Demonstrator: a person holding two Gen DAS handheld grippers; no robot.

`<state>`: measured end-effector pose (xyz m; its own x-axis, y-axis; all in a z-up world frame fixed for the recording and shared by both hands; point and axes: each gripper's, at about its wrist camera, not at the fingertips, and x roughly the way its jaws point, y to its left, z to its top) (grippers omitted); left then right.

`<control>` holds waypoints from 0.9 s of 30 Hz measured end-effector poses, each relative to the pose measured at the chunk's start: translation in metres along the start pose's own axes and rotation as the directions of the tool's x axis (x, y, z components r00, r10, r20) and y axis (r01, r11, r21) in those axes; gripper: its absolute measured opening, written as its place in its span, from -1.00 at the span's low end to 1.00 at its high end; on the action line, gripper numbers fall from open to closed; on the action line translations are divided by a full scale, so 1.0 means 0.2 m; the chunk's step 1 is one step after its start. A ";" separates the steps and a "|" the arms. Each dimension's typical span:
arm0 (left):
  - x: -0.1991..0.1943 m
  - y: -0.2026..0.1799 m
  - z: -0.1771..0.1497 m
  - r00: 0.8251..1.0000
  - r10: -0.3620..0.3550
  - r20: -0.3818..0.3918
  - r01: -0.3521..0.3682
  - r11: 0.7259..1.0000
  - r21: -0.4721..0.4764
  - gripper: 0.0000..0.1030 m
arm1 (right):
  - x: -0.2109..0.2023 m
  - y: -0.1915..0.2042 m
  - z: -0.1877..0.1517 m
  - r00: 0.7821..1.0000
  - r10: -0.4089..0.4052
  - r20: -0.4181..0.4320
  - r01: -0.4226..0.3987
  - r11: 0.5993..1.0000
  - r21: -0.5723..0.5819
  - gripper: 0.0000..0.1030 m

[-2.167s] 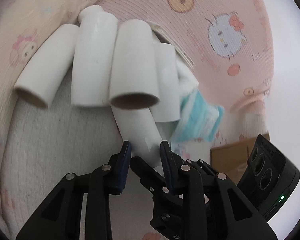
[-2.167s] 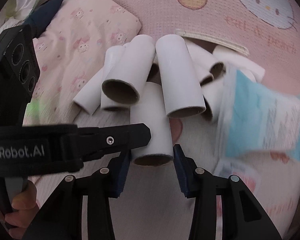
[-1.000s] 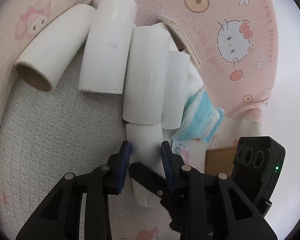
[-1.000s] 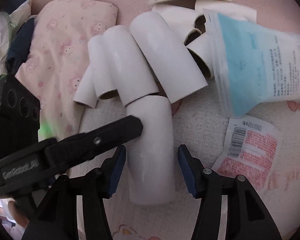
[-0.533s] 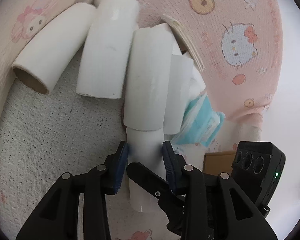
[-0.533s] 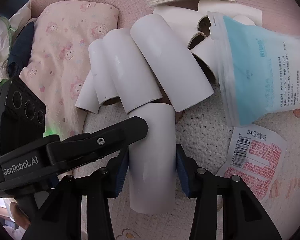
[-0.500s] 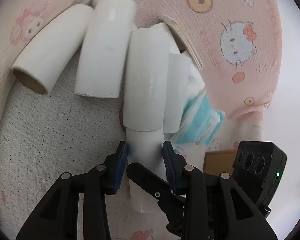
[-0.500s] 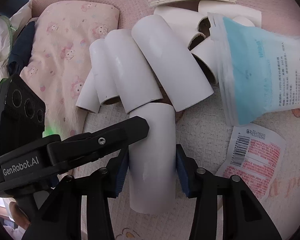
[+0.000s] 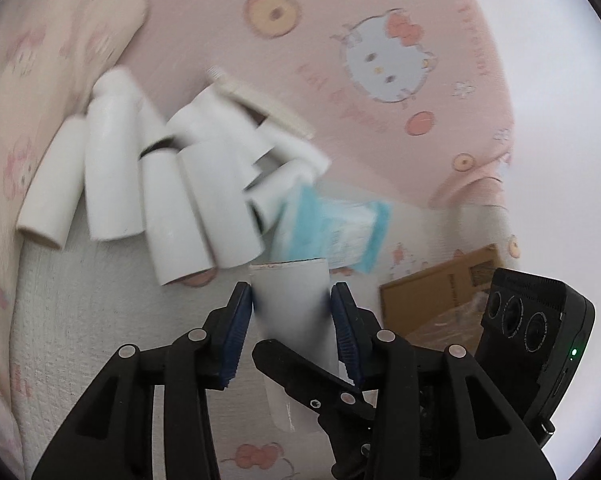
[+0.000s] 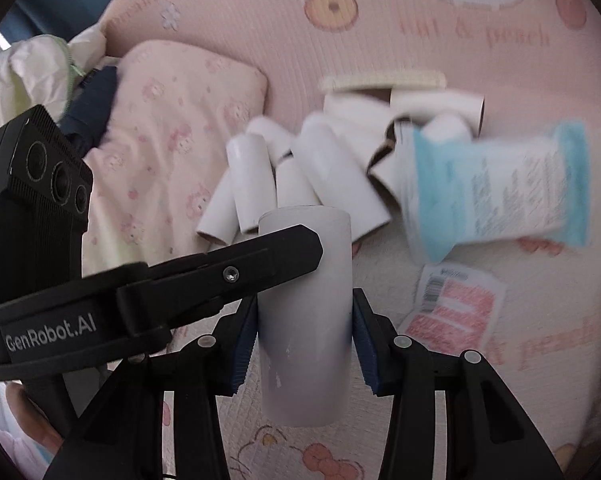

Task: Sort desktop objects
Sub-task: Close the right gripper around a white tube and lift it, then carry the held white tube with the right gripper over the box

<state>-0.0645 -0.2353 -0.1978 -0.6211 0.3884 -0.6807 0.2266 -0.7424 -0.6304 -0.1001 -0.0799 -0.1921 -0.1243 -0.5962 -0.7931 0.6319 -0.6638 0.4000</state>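
Both grippers clamp one white cardboard tube [image 10: 304, 320], held lifted off the bedding. My right gripper [image 10: 304, 332] is shut on its middle. My left gripper [image 9: 292, 316] is shut on the same tube [image 9: 292, 300] from the other side; its finger [image 10: 236, 268] crosses the right wrist view. A pile of several white tubes [image 9: 160, 192] lies beyond on the white mat and also shows in the right wrist view [image 10: 300, 176]. A blue-and-white plastic packet [image 10: 496, 196] rests against the pile's right side, also seen in the left wrist view [image 9: 336, 228].
A red-and-white barcode label [image 10: 456, 304] lies flat on the mat at right. A pink patterned pillow [image 10: 164, 152] sits left of the pile. A pink Hello Kitty blanket [image 9: 380, 60] lies behind. A brown cardboard box [image 9: 440, 300] stands off the bed edge.
The tube held by both grippers has been lifted and pulled back out of the pile. The pile now lies farther away, and both views are motion-blurred.
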 end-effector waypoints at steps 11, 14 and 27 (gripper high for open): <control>-0.14 -0.41 -0.01 0.999 0.020 0.047 -0.029 0.979 0.203 -0.13 | -0.26 0.06 0.07 0.994 0.014 0.106 -0.011 1.000 -0.023 -0.18; -0.15 -0.48 -0.01 0.999 -0.036 0.026 0.031 0.981 0.193 -0.13 | -0.37 0.03 0.06 0.990 0.010 0.137 -0.009 1.000 -0.005 -0.18; -0.12 -0.94 -0.09 0.997 -0.075 -0.014 0.076 0.943 0.325 -0.10 | -0.78 -0.13 -0.04 0.954 -0.039 0.296 0.023 0.998 0.057 -0.18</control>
<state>-0.0793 -0.0954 -0.0706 -0.6257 0.4508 -0.6366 -0.0768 -0.8477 -0.5249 -0.0906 0.0339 -0.0823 -0.3696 -0.6766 -0.6369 0.5845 -0.7021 0.4066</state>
